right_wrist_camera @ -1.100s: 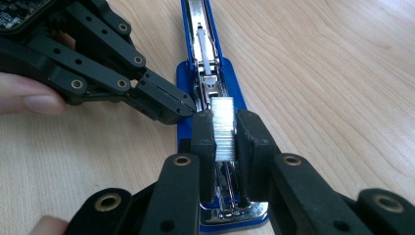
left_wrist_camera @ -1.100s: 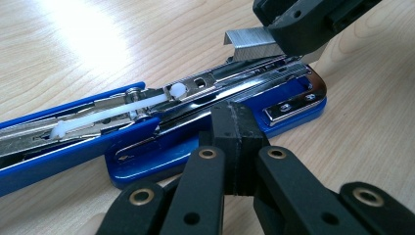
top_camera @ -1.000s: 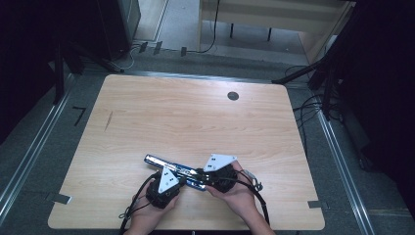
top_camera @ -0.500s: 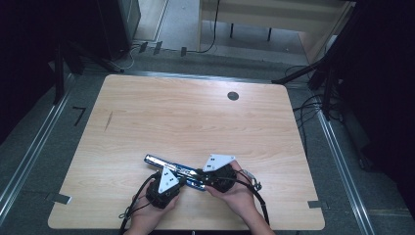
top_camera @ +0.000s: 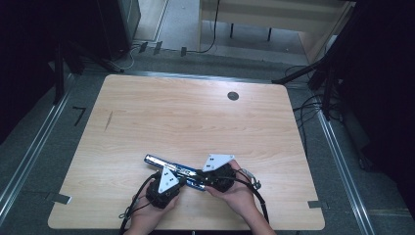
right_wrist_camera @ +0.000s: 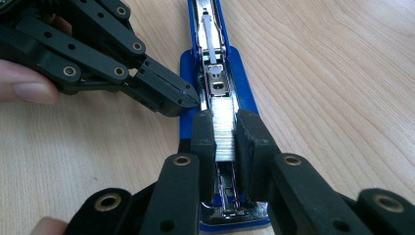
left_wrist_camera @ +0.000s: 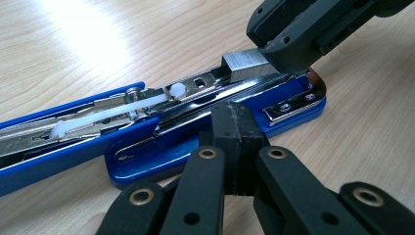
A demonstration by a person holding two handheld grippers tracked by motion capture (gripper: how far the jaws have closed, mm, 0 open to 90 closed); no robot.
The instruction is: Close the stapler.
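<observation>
Staples (right_wrist_camera: 224, 133), a silver block, sit clamped between the right gripper's (right_wrist_camera: 225, 134) pads directly over the open blue stapler's (left_wrist_camera: 205, 142) channel, near the table's (top_camera: 195, 112) front edge. Judging by this, the block should go in square with the rails, lowered level and released only once seated. Left gripper (left_wrist_camera: 234, 142), jaws fully closed, presses its tip on the stapler's base beside the channel, steadying it. Both hands rest low, grippers angled toward each other.

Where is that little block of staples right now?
The block of staples is clamped between the right gripper jaws, just above the open blue stapler's metal channel, near the table's front edge, with the left gripper tip alongside.
</observation>
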